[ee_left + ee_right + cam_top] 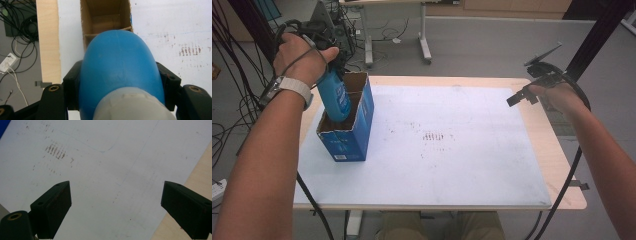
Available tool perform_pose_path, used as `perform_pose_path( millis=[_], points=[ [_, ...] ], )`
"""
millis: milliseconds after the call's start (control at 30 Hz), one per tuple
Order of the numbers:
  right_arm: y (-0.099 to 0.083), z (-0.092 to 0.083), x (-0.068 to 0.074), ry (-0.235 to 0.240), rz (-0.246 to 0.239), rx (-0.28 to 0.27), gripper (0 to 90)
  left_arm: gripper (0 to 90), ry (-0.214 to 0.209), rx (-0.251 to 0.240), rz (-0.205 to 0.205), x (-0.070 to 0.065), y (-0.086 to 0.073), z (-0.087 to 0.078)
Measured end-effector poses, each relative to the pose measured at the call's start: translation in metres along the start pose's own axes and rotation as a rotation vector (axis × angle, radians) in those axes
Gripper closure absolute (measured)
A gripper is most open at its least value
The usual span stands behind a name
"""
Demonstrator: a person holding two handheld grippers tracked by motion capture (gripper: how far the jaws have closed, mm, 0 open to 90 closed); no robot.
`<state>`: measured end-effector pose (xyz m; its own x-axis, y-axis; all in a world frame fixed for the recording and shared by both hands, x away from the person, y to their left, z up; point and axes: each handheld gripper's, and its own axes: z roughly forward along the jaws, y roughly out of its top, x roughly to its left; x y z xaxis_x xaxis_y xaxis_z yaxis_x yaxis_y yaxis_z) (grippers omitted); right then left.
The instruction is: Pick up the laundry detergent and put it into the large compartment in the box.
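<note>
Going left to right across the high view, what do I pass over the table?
left gripper clamping the blue bottle → open blue box → brown marks on the white mat → right gripper.

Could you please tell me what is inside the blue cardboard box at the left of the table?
The blue bottle, held by the left gripper, reaches base-first into the blue cardboard box. Brown inner walls and a divider show; the bottle hides the floor beneath it.
</note>
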<state>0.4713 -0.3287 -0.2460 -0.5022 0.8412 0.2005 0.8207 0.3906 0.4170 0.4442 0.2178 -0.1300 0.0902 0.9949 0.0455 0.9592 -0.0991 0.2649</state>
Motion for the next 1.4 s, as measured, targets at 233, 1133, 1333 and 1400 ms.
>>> perform_pose_path(
  millis=[233, 1133, 1333, 1400],
  points=[
    [-0.002, 0.002, -0.002, 0.003, 0.009, 0.001, 9.4, 37.3, -0.005, 0.002, 0.002, 0.000, 0.000, 0.006],
    [-0.008, 0.004, -0.007, 0.007, 0.021, 0.001, 9.4, 37.3, 0.006, 0.008, 0.019, 0.000, -0.004, 0.034],
    [-0.010, 0.005, -0.009, 0.010, 0.026, 0.000, 9.4, 37.3, 0.006, 0.014, 0.023, -0.002, -0.005, 0.039],
    [-0.011, 0.005, -0.009, 0.012, 0.027, -0.002, 9.4, 37.3, -0.003, 0.011, 0.016, -0.002, -0.007, 0.042]
  ],
)
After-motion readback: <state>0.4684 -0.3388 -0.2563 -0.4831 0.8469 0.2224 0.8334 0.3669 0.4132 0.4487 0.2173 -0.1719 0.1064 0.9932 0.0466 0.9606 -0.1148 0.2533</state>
